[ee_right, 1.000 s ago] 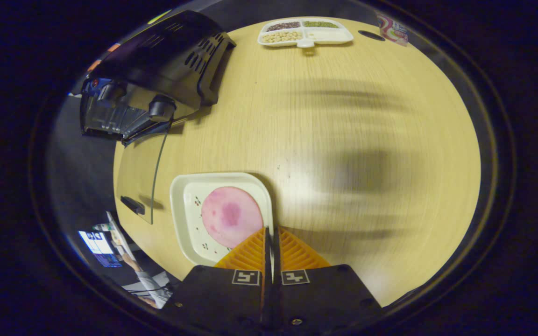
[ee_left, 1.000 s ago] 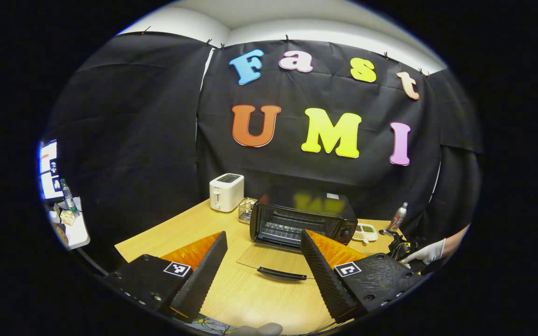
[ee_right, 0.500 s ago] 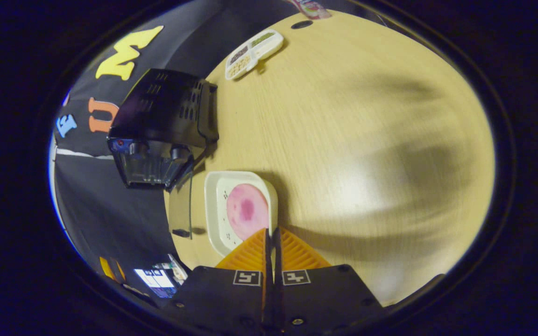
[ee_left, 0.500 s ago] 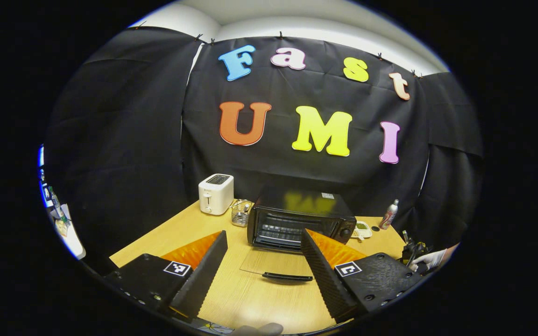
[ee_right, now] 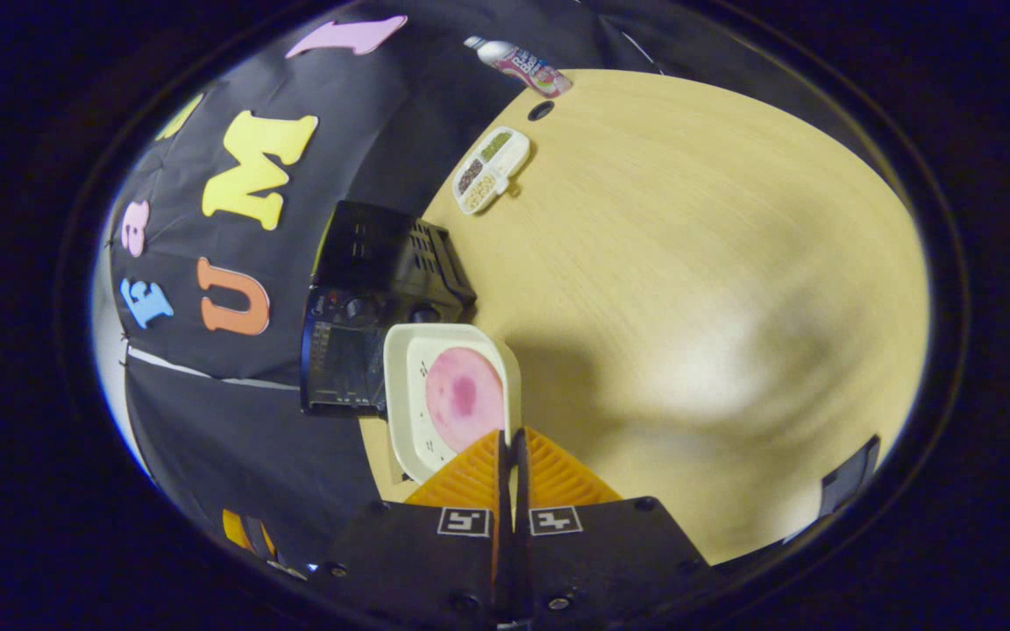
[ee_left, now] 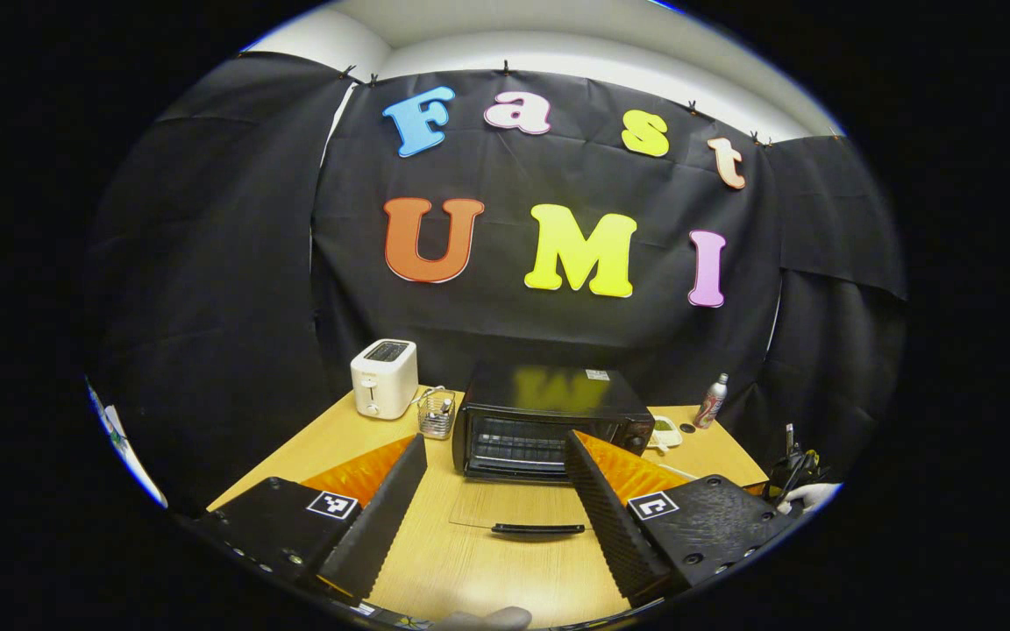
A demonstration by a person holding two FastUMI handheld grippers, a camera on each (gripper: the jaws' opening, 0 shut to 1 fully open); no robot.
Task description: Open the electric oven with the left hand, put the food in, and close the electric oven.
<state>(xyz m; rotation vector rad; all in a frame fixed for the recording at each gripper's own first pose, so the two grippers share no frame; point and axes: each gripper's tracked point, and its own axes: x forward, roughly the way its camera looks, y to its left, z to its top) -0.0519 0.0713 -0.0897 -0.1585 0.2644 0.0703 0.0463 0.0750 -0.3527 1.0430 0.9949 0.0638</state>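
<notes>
The right tool [ee_right: 509, 438] is pinching the rim of a white plate [ee_right: 404, 386] carrying a pink food slice [ee_right: 463, 399], raised over the desk [ee_right: 689, 263]. The left tool [ee_left: 496, 451] is gaping wide, holding nothing. The electric oven [ee_left: 549, 421] is sitting near the desk's back edge, its door [ee_left: 518, 508] lying open; a toaster [ee_left: 382, 377] and wire basket [ee_left: 437, 414] are standing just left of it, with a compartment tray [ee_right: 492, 171] of beans and a bottle [ee_left: 713, 401] toward the back right corner.

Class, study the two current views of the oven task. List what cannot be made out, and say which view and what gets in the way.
- Oven interior, left gripper view: too small and dark to tell what the rack holds.
- Oven front, right gripper view: the white tray with the pink slice covers part of it.
- Tray's near edge, right gripper view: hidden by the right gripper, shut on the rim.
- Snack dish contents, right gripper view: too small.
- Gloved hand, left gripper view: cut off by the edge.
</notes>
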